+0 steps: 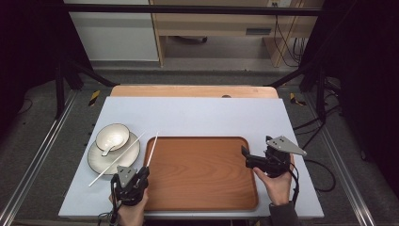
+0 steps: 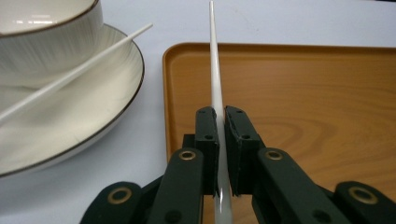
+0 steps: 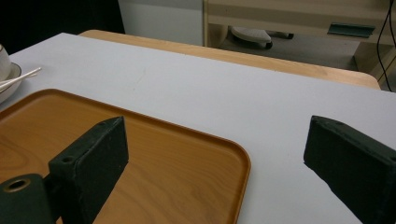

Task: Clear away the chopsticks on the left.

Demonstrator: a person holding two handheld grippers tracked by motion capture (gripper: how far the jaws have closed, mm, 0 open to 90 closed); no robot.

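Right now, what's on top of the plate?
On the plate: a bowl with a spoon leaning in it, and one chopstick lying across the rim. The plate surface under the bowl is hidden.

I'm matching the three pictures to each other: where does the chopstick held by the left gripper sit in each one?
High view: the held chopstick slants along the tray's left edge, lower left of centre.
Left gripper view: it runs up the middle, clamped in the left gripper.
Right gripper view: I cannot pick it out; the one at the far left looks like the other, on the plate.
Shared landmark: the tray.
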